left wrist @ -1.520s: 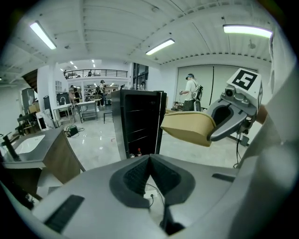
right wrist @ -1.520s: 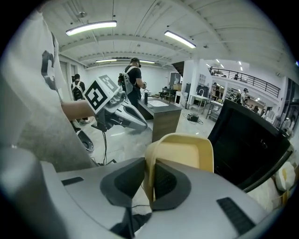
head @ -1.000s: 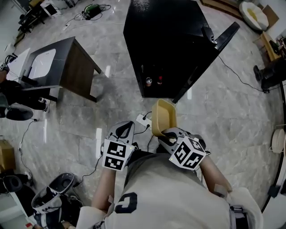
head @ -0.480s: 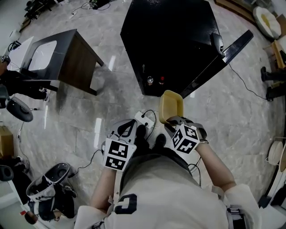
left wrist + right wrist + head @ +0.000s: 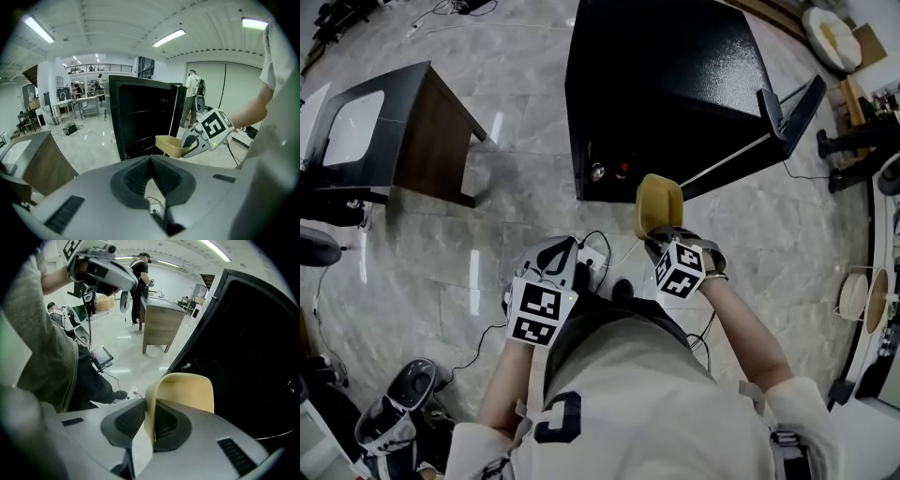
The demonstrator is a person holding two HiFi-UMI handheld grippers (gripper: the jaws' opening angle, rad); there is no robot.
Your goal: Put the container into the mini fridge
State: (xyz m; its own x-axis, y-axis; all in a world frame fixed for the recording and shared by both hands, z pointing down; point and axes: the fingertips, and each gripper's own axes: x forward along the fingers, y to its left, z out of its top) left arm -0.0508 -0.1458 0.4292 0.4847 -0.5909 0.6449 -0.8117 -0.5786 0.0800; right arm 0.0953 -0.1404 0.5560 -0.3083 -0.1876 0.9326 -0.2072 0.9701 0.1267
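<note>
Holding the container out toward the open fridge

Nearest the body, at eight o'clock from the load, the left gripper (image 5: pixel 565 255) has its jaws brought together at the tips with nothing between them. Only pale floor (image 5: pixel 487 244) shows through the slot behind the pads. It sits off to the person's left, which I judge keeps it clear of the carrying path.

At three o'clock from it, the right gripper (image 5: pixel 662 246) is clamped on the near wall of the yellow container (image 5: pixel 659 202). Its own view shows that thin wall pinched between the two pads, with the rest of the tub standing out beyond the tips. Gripping the near end leaves the far end free, likely so that it can enter the cabinet first. The mouth faces up, as suits a thing that might carry contents. The container is in the air and not yet inside, its far rim near the lower front edge of the opening.

At twelve o'clock stands the black mini fridge (image 5: pixel 666 84). Its door (image 5: pixel 787 103) is swung wide toward two o'clock, so the front lies open to the approach. A silvery round thing (image 5: pixel 597 172) and a red round thing (image 5: pixel 622 170) sit low inside, at eleven o'clock of the container. What they are I cannot tell, but they may narrow the free space there. Farther off, at ten o'clock, a dark side table (image 5: pixel 422 141) stands well apart.
</note>
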